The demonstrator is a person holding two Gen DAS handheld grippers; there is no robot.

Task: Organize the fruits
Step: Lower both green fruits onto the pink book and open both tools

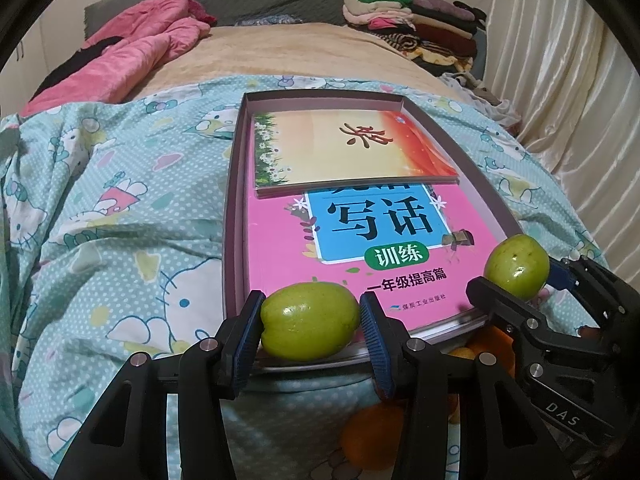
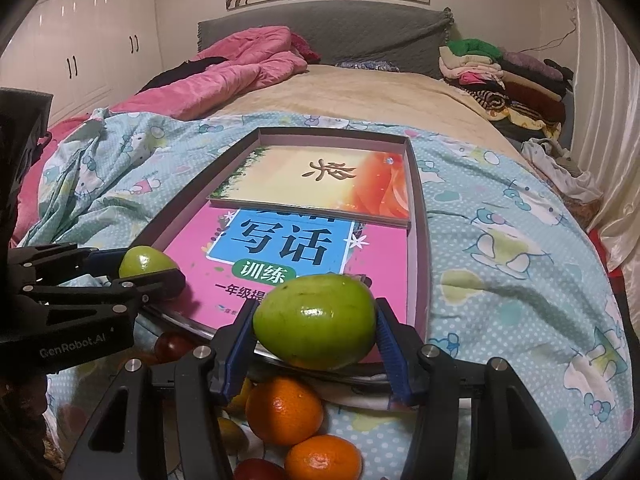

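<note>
I see the bed [image 2: 360,92] filling the view, its blue quilt [image 2: 500,240] spread across the near half. On the quilt lies a shallow box [image 2: 418,216] holding a pink book [image 2: 384,256] and, at its far end, an orange book [image 2: 320,180] overlapping it. My left gripper [image 1: 310,328] is clamped on a green fruit [image 1: 310,322] over the box's near left edge. My right gripper [image 2: 316,336] is clamped on a second green fruit [image 2: 316,322] over the near right edge, just beside the left one. Below the grippers, on the quilt near the box, sit two oranges [image 2: 284,410] and a dark red fruit [image 2: 174,346].
</note>
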